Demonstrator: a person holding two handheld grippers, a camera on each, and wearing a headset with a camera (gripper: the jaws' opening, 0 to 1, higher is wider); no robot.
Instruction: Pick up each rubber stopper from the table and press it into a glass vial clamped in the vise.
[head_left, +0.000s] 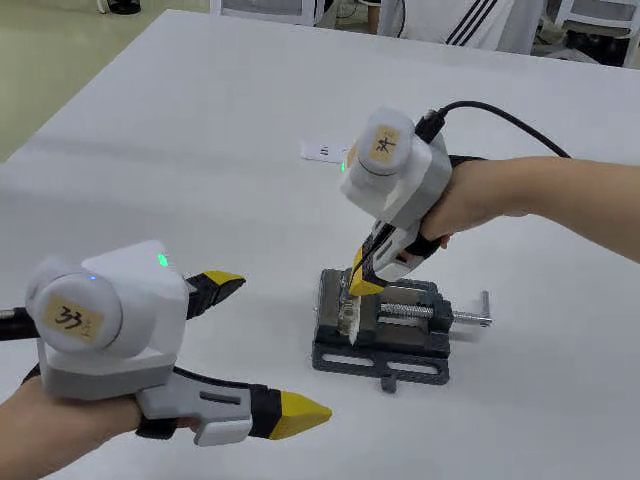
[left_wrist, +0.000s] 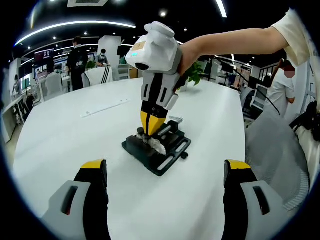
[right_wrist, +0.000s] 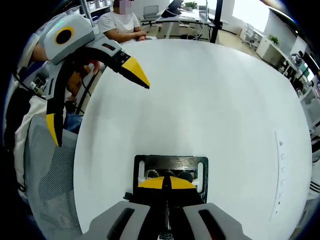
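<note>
The right gripper (head_left: 362, 285), jaws clenched tip to tip, points down at the clear glass vials (head_left: 348, 312) in the small black metal vise (head_left: 400, 345), where a small dark rubber stopper (left_wrist: 141, 132) seems to sit on one vial. An off-centre push could slip off the stopper or crack the glass. The left gripper (head_left: 261, 345), spread wide and empty, hovers well apart, so the vise may slide.

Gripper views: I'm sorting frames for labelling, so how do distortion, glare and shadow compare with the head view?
Head view: even soft light, straight lines, faint shadow under the vise. Left gripper view: fisheye bows the table edge, ceiling lights glare above. Right gripper view: strongest bowing, washed-out brightness top right, vise contents dark behind the right gripper.
</note>
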